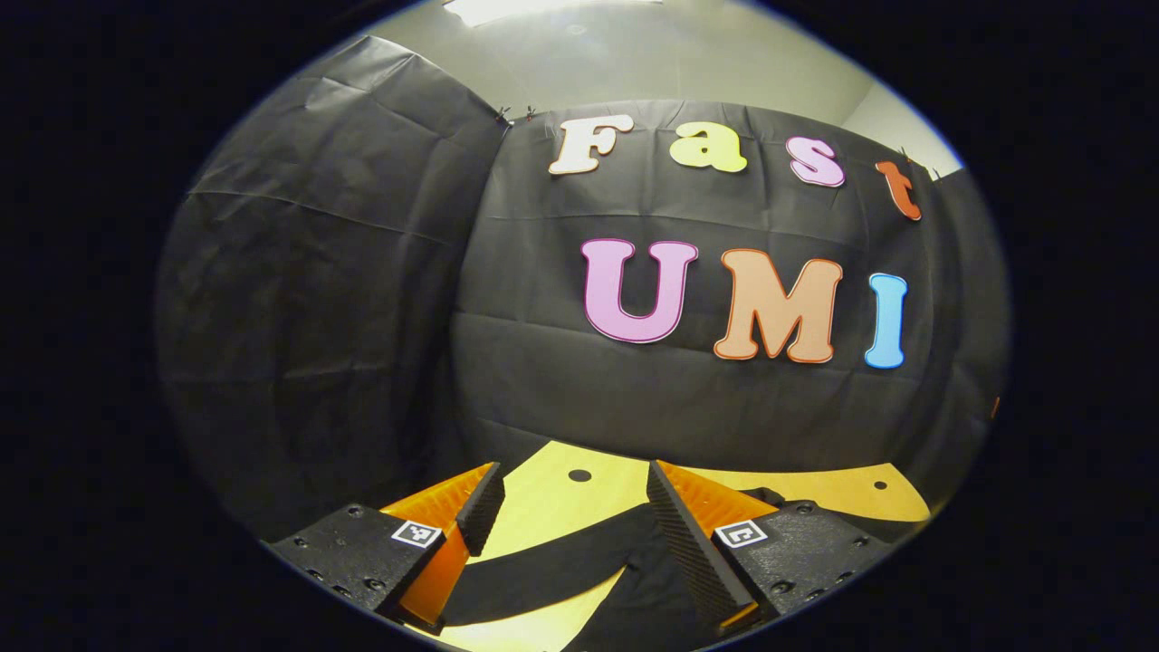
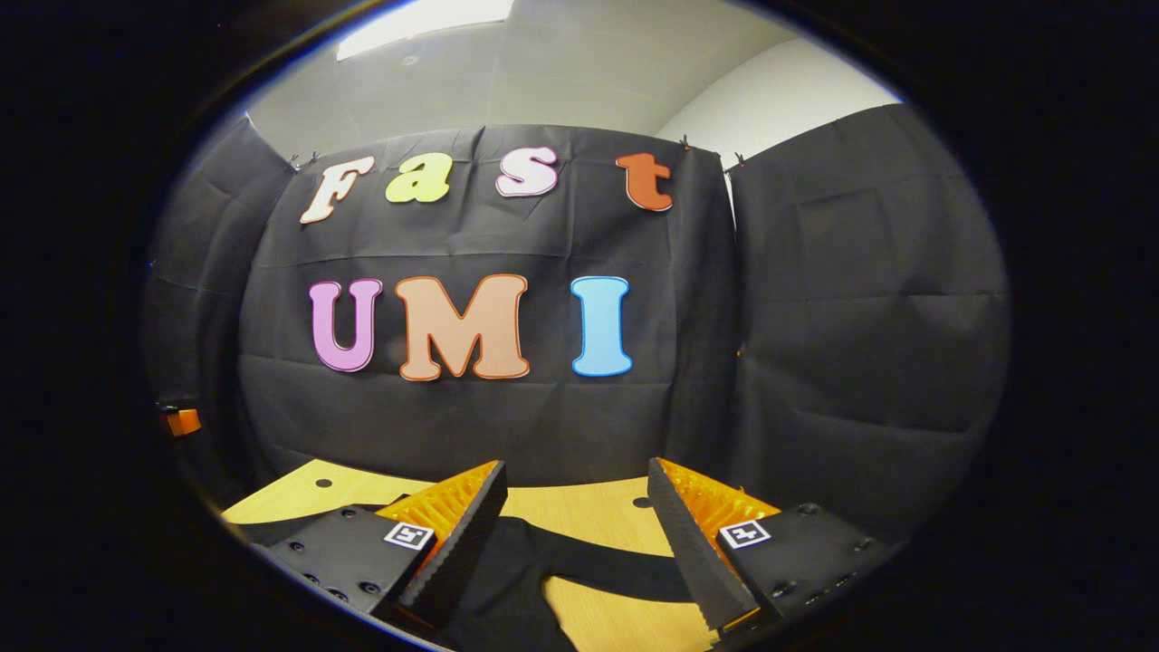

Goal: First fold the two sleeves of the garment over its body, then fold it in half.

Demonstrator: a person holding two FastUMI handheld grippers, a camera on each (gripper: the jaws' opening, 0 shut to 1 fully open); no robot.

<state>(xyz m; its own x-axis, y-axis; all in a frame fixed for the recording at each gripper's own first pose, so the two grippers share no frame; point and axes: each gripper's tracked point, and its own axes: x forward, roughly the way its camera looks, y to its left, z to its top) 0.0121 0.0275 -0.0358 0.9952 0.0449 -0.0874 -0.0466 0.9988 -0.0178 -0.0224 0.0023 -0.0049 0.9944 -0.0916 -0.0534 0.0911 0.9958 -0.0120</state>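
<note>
1. Black, soft fabric garment [image 1: 579,570] lies flat on the pale yellow wooden counter [image 1: 552,503]. In the left gripper view one long sleeve [image 1: 534,566] runs as a dark band across the counter, below the left tool [image 1: 575,507].
2. The left tool's two fingers stand wide apart with nothing between them; it hovers above the sleeve and I cannot tell whether it touches the cloth.
3. In the right gripper view the garment [image 2: 507,570] lies on the counter [image 2: 579,512] with its other sleeve [image 2: 625,570] stretching off to the right, bare wood showing in the angle under it.
4. The right tool [image 2: 575,512] is likewise spread open and empty, poised over the cloth.
5. Neither sleeve looks folded yet, so the task seems to be at its start.
6. Risks, as I judge them: a pinch that catches too little of the sleeve may slip off mid-fold; a deep pinch may drag the body layer along and bunch it; black on black makes the sleeve edge hard to find.
</note>
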